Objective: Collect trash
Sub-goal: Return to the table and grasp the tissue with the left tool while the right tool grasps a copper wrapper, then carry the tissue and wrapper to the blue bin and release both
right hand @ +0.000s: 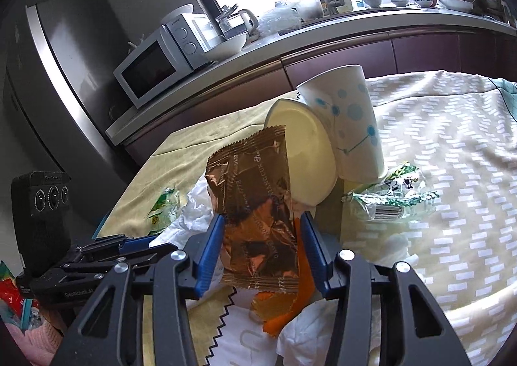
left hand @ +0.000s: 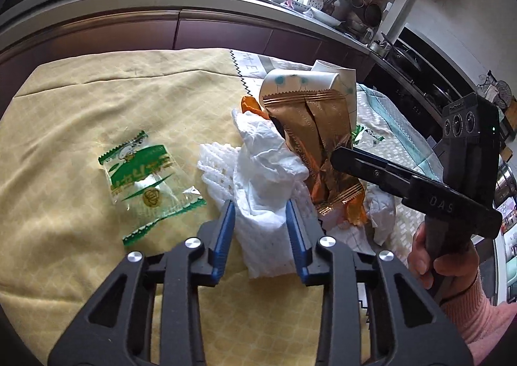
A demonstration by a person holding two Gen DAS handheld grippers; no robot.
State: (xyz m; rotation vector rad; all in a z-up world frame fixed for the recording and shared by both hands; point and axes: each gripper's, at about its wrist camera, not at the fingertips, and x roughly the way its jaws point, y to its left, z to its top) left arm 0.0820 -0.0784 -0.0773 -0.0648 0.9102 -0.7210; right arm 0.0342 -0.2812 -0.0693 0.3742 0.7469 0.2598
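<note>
Two grabs on: left gripper (left hand: 260,223) pinches tissue (left hand: 265,172), right gripper (right hand: 262,249) clamps wrapper (right hand: 255,204); cups (right hand: 352,126), etc. left.

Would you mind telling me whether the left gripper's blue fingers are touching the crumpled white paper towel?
Touching. The left wrist view shows both blue fingers pressed against the crumpled white paper towel.

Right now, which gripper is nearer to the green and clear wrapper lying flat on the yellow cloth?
Left. The left gripper straddles the white tissue just beside that green wrapper. The right gripper is farther, around the brown wrapper beyond the tissue.
</note>
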